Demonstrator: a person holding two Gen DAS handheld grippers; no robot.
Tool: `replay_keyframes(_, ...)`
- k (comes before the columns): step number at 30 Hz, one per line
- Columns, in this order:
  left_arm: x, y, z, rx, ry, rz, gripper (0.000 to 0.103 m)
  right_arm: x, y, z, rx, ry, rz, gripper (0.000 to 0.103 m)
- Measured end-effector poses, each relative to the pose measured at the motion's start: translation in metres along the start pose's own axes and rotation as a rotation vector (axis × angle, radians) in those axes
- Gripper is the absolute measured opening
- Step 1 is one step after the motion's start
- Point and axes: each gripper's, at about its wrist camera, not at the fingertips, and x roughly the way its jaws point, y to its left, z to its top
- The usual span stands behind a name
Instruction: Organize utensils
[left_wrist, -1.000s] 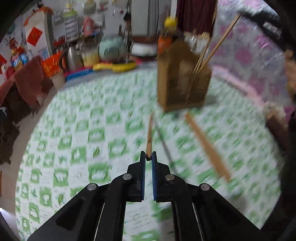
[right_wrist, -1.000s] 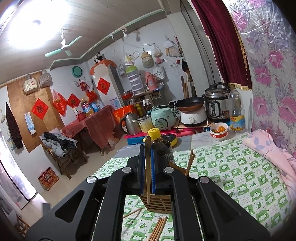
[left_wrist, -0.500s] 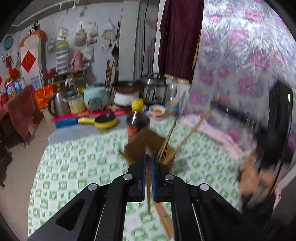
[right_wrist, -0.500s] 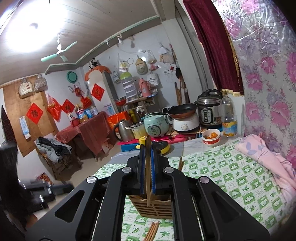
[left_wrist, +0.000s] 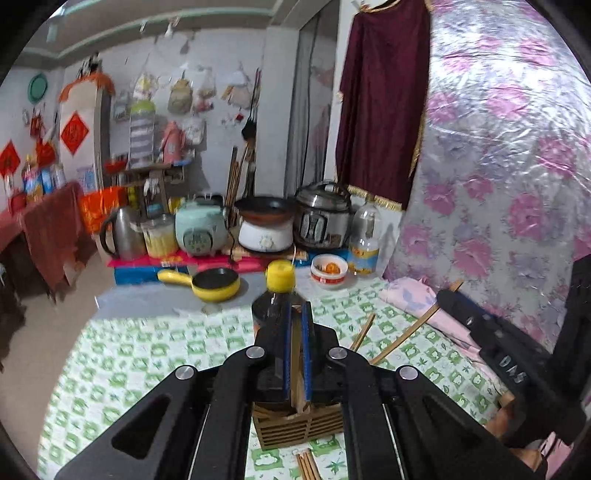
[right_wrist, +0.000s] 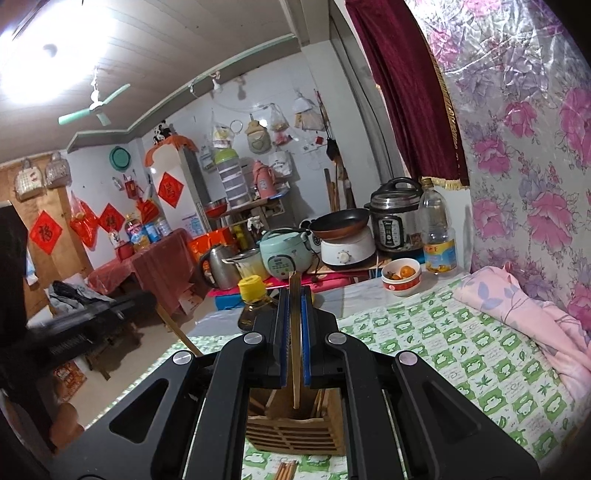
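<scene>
Each camera is sitting just behind its own tool, looking forward along the fingers. The left one is looking over the left tool (left_wrist: 295, 350), close above the slatted wooden holder (left_wrist: 301, 424), tilting down, with the right tool (left_wrist: 480, 328) entering at its right edge. The right one is looking over the right tool (right_wrist: 293, 332) from the other side, more level. Both are sharing the holder (right_wrist: 295, 432), the yellow-capped bottle (left_wrist: 280, 275) and the far cookers (right_wrist: 397, 210).

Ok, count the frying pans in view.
2: a yellow pan just beyond the green checked cloth, and a dark pan sitting atop the white cooker. The cluttered shelves may hide others.
</scene>
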Motion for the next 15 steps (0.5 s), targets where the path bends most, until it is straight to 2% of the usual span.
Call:
replay_keyframes(4, 0.021, 0.016, -0.022, -0.058, 0.049, -0.014, 0.007, 0.024, 0.003, -0.008, -0.048, 0.083, -0.004, 0.012)
replay_keyframes(6, 0.026, 0.024, -0.033, -0.101, 0.071, -0.034, 0.024, 0.034, 0.003, -0.013, -0.055, 0.116, -0.013, 0.015)
replay_keyframes(7, 0.027, 0.027, -0.036, -0.116, 0.072, -0.038, 0.044, 0.038, 0.002, -0.016, -0.050, 0.130, -0.021, 0.015)
replay_keyframes(8, 0.027, 0.031, -0.039, -0.131, 0.065, -0.039, 0.053, 0.040, 0.002, -0.017, -0.050, 0.136, -0.022, 0.015)
replay_keyframes(12, 0.026, 0.039, -0.044, -0.147, 0.074, -0.048, 0.057, 0.041, 0.000, -0.018, -0.050, 0.130, -0.039, 0.017)
replay_keyframes(15, 0.023, 0.041, -0.044, -0.158, 0.074, -0.054, 0.067, 0.038, 0.000, -0.017, -0.046, 0.122, -0.041, 0.021)
